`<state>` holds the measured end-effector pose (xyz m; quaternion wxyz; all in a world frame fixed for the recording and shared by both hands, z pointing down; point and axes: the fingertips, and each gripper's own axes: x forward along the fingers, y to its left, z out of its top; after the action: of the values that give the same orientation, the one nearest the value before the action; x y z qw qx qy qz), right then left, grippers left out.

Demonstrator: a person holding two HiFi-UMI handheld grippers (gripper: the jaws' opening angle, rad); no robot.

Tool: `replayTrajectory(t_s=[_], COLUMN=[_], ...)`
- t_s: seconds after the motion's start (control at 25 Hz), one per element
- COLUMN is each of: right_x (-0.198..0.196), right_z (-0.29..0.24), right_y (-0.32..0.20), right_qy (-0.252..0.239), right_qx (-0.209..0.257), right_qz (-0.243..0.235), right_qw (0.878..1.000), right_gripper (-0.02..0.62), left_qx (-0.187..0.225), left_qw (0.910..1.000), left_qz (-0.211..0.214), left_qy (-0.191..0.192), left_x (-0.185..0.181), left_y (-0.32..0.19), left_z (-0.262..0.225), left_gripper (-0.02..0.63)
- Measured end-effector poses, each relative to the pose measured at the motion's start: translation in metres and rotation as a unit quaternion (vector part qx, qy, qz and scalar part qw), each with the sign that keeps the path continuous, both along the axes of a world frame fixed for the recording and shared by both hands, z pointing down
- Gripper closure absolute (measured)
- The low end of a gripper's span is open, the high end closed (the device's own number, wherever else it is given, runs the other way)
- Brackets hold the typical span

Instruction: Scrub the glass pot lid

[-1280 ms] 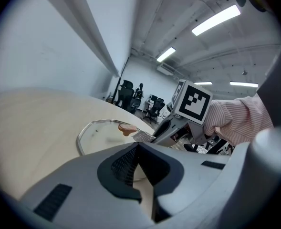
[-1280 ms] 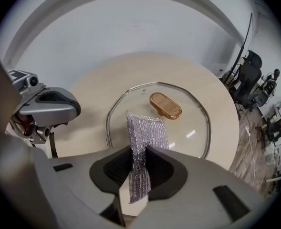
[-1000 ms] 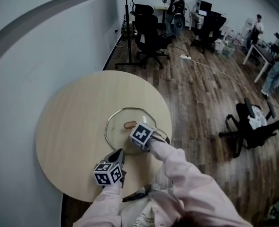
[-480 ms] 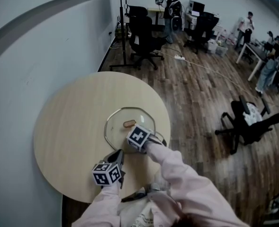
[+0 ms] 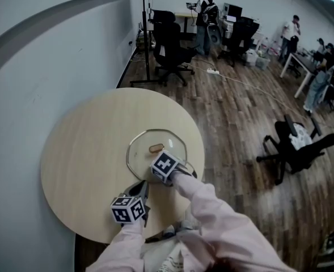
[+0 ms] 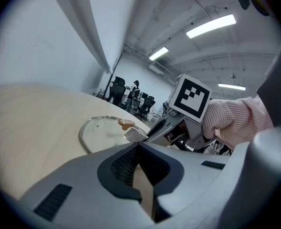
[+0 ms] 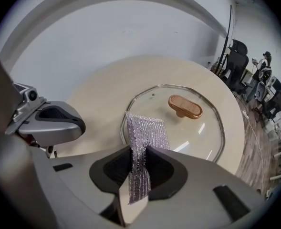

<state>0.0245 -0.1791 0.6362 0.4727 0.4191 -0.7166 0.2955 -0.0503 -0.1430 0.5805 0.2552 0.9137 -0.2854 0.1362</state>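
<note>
The glass pot lid with a brown knob lies flat on the round wooden table. My right gripper hovers over the lid's near edge, shut on a silvery scrubbing cloth. The cloth's free end rests on the glass, beside the knob. My left gripper is on the table just short of the lid, with its jaws shut and nothing between them. From the left gripper view, the lid, the cloth and the right gripper are straight ahead.
A white wall curves round the table's left side. Wooden floor lies to the right, with black office chairs, a toppled chair, desks and several people at the far end. The table's near edge is by my body.
My right gripper with the cloth has slid a little left and toward the lid's near edge. The left gripper has stayed put.
</note>
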Motion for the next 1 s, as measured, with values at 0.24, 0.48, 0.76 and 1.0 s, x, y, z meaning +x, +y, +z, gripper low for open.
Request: replayTrajectory(t_s=[0.24,0.48,0.76,1.0], right_x=[-0.018,-0.029,-0.029,-0.039], right_z=[-0.004,-0.013,-0.031,-0.038], right_y=[0.004,0.008,0.011,0.021], right_qy=[-0.056,-0.146,-0.228,-0.311], right_qx=[-0.015,-0.010,0.021,0.066], right_qz=[0.020,0.057,0.083,0.102], right_qw=[0.998,0.988,0.970,0.943], right_gripper=[0.499,0.499,0.502,0.503], left_qx=[0.002,0.008,0.009,0.012], left_qw=[1.0000,0.9998,0.9998,0.9996], left_qz=[0.002,-0.001,-0.008,-0.017], left_qy=[0.006,0.015,0.014,0.021], left_x=[0.000,0.000,0.001,-0.001], left_y=[-0.001,0.003,0.003,0.001], left_z=[-0.004,-0.012,-0.014,-0.016], left_gripper=[0.609,0.609,0.609,0.609])
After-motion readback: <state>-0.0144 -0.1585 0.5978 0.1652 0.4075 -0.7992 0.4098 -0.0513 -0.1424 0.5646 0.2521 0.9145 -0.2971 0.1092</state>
